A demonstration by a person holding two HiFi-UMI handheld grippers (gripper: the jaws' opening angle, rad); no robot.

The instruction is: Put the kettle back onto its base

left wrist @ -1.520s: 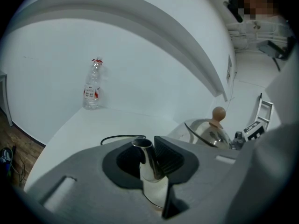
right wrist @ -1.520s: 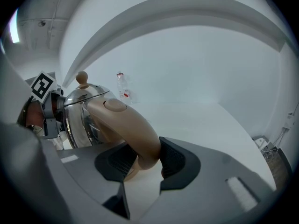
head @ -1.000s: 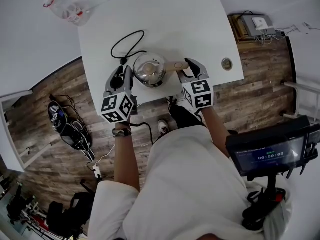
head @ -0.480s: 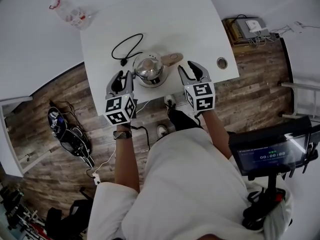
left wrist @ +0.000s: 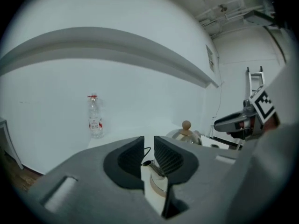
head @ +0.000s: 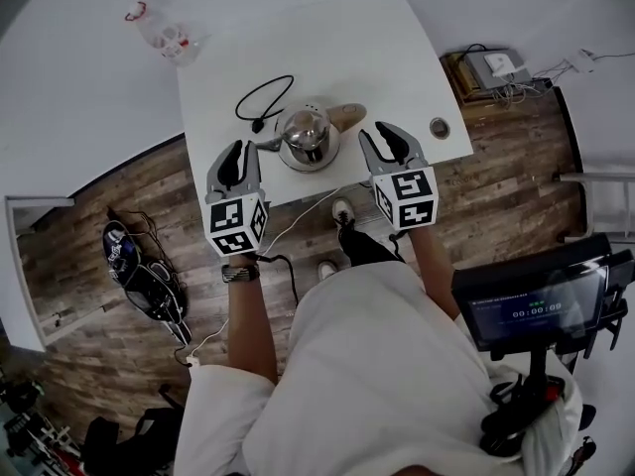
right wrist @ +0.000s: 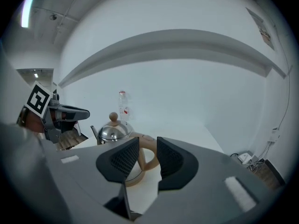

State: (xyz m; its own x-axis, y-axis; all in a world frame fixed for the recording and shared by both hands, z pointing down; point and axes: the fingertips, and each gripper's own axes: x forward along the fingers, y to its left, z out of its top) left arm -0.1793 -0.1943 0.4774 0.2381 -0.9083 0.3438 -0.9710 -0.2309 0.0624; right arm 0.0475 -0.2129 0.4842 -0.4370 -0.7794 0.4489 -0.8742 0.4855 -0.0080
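Observation:
The steel kettle (head: 305, 129) with a pale wooden handle (head: 346, 116) sits on its round base (head: 319, 161) near the front of the white table (head: 397, 58). My left gripper (head: 241, 153) hovers to its left, apart from it, with a narrow empty gap between the jaws. The right gripper (head: 386, 136) hangs to the right of the handle, touching nothing, and its jaws are closing on nothing. In the right gripper view the kettle (right wrist: 112, 131) and handle (right wrist: 148, 157) lie beyond the right gripper (right wrist: 148, 149). The left gripper view shows the kettle (left wrist: 187, 133) past the left gripper (left wrist: 149, 146).
A black cord (head: 262, 98) loops on the table behind the kettle. A plastic bottle (head: 162, 32) stands at the far left corner. A round cable grommet (head: 440, 127) is at the front right. Wooden floor, cables and a screen (head: 531, 310) surround the person.
Both grippers have pulled back from the kettle and risen. The right gripper has left the handle and its jaws have narrowed. The kettle stays on its base.

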